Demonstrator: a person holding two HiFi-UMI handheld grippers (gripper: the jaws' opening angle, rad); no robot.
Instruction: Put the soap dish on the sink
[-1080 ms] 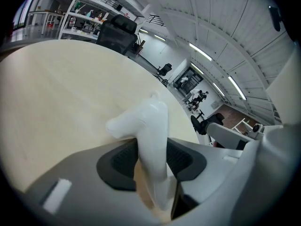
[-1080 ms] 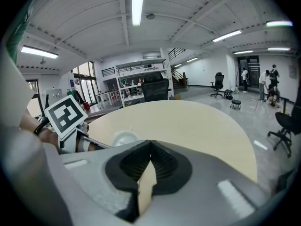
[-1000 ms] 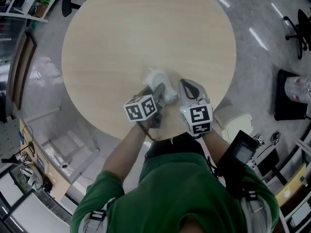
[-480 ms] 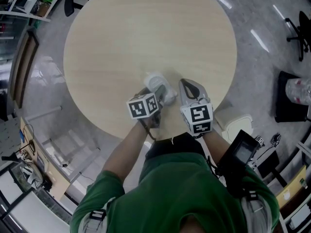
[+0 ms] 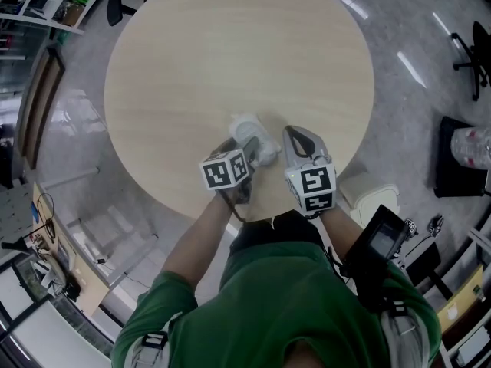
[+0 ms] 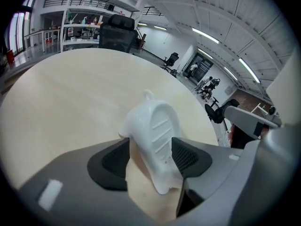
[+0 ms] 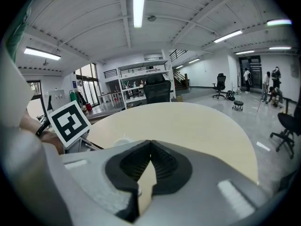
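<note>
Head view: I look steeply down on a round table [image 5: 230, 52]. Both tools sit by its near edge, and the white piece lies just ahead of the left one.
Table: bare wood apart from that white piece. I cannot make out a sink as a separate thing, so I cannot say whether the dish already rests on one.
Right gripper [image 7: 149, 149]: jaws pressed together, nothing between them, parked beside the left one.
Left gripper [image 6: 151, 157]: jaws spread wide and pointed down at the table, with the dish between them.
Soap dish [image 6: 157, 135]: white and ribbed, lying tilted between the jaws. Bare table shows between it and the left pad, and it sits very close to the right one.
Pads [image 6: 188, 157]: I judge neither is pressing, so the dish is let go.
Step in hand: release and withdraw, as I read it.
How I do it well: I keep the jaws fully spread and draw back along their own line, lifting slightly. I do not sweep sideways, because the right pad could drag the light dish off its spot.
Change: the left jaws have just been opening around the dish. The dish, the right gripper and both hands lie much as they did a second ago.
</note>
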